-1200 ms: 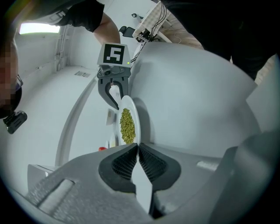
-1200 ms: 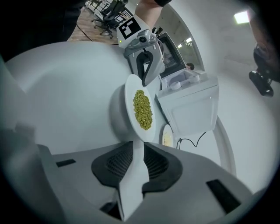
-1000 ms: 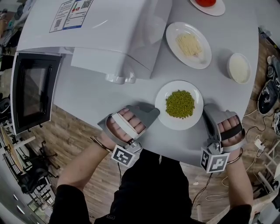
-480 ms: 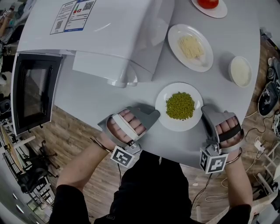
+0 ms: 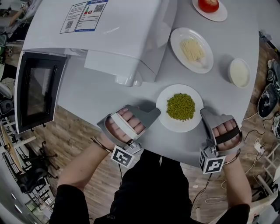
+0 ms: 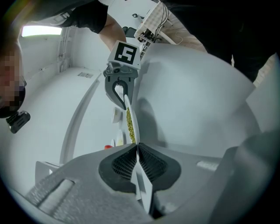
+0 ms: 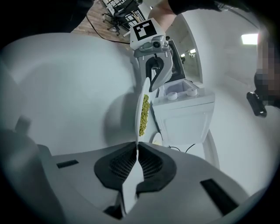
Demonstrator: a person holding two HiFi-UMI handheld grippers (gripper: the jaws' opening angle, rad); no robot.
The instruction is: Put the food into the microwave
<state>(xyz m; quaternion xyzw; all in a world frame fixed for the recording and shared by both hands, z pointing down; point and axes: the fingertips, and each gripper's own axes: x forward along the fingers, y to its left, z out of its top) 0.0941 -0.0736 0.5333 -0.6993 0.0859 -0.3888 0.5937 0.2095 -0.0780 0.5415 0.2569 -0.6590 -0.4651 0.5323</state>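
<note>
A white plate (image 5: 168, 122) heaped with green peas (image 5: 180, 106) sits near the front edge of the grey table (image 5: 96, 103). My left gripper (image 5: 156, 113) is shut on the plate's left rim. In the left gripper view the rim (image 6: 134, 118) runs edge-on straight into the closed left gripper (image 6: 137, 146). My right gripper (image 5: 203, 114) is shut on the opposite rim; in the right gripper view the plate (image 7: 138, 116) enters the closed right gripper (image 7: 137, 146). The white microwave (image 5: 109, 30) stands at the back left, its dark glass door (image 5: 37, 92) facing left.
Behind the peas are a plate of pale noodles (image 5: 191, 49), a plate with a red tomato (image 5: 210, 5) and a small white bowl (image 5: 239, 72). A white part with two round knobs (image 5: 129, 80) juts from the microwave toward the plate. Wooden floor lies below the table edge.
The right gripper has rolled a little at the plate's rim. The plate and the left gripper have kept their places; the head view has shifted slightly.
</note>
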